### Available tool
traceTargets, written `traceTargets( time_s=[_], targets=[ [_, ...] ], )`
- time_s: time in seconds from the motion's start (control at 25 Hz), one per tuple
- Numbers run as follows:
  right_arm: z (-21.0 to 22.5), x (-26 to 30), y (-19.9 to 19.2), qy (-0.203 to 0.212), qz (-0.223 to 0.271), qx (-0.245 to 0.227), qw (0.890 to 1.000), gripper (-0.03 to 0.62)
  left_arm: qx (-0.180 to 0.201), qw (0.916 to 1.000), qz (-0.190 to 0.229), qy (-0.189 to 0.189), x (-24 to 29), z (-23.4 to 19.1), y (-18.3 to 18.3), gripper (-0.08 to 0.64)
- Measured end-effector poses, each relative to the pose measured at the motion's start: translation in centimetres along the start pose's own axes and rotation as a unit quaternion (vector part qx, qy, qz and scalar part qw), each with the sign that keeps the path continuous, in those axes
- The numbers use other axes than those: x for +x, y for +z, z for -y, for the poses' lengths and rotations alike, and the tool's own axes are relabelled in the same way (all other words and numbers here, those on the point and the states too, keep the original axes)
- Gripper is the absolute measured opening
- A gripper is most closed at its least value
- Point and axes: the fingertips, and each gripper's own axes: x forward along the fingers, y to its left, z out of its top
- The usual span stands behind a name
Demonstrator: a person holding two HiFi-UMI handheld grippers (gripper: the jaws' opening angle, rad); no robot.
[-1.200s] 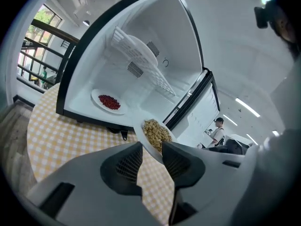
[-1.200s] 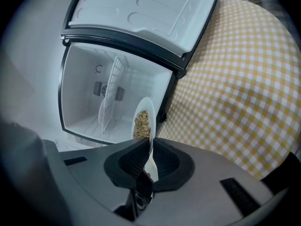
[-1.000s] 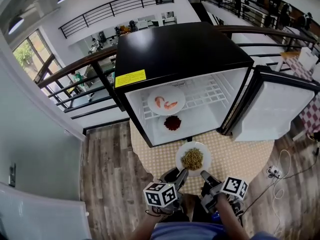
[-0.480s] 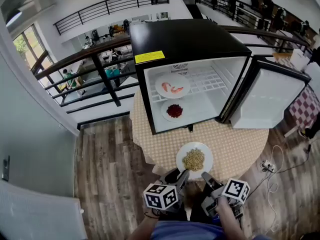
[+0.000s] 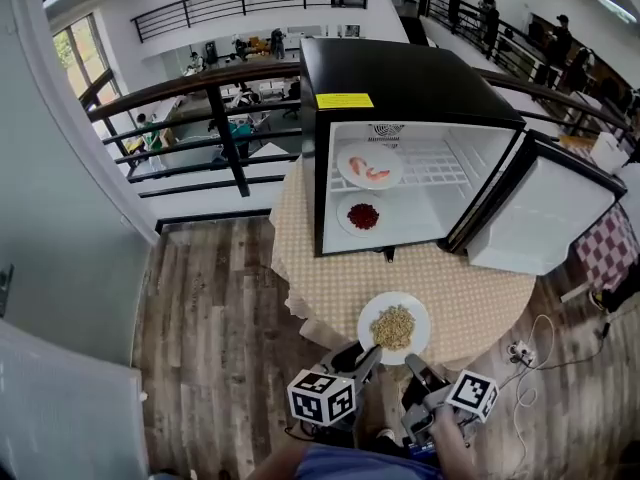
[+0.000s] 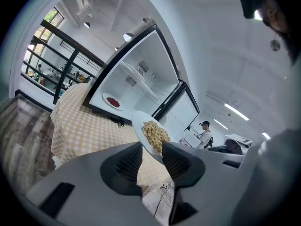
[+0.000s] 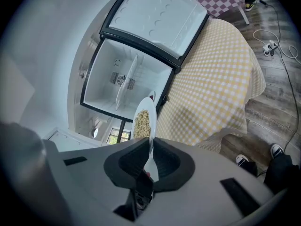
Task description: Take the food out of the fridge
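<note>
A white plate of yellowish grain food (image 5: 394, 326) hangs over the near edge of the round table with the yellow checked cloth (image 5: 470, 293). My left gripper (image 5: 367, 353) is shut on its near-left rim, my right gripper (image 5: 413, 361) on its near-right rim. In the left gripper view the plate (image 6: 151, 133) enters between the jaw tips of the left gripper (image 6: 151, 149). Seen from the right gripper (image 7: 151, 145), the plate (image 7: 143, 119) is pinched edge-on. The black fridge (image 5: 400, 73) stands open, with a shrimp plate (image 5: 369, 166) above a plate of red food (image 5: 362, 216).
The fridge door (image 5: 545, 213) swings out to the right over the table. A dark railing (image 5: 220, 78) runs behind the fridge. A power strip with cables (image 5: 520, 350) lies on the wood floor at the right. A person's shoes (image 7: 277, 150) stand below the table edge.
Both grippers have drawn back from the fridge with the grain plate between them. The fridge now looks farther off, and the plate has come to the table's near edge.
</note>
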Motion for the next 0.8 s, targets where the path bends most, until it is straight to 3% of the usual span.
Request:
traceTargets(
  time_s=[0.28, 0.64, 0.8],
  targets=[
    [0.0, -2.8, 1.4, 0.007, -0.009, -0.020, 1.000, 0.032, 0.000, 0.9997, 0.023, 0.009, 0.2, 3.0, -0.6, 0.135],
    [1.5, -8.5, 1.1, 0.024, -0.032, -0.035, 0.999, 0.032, -0.032, 0.9978, 0.047, 0.034, -1.2, 8.0, -4.3, 0.135],
    [1.7, -11.5, 0.7, 0.040, -0.041, -0.053, 0.997, 0.032, -0.023, 0.9966, 0.060, 0.051, -2.4, 10.8, -5.7, 0.135]
  ],
)
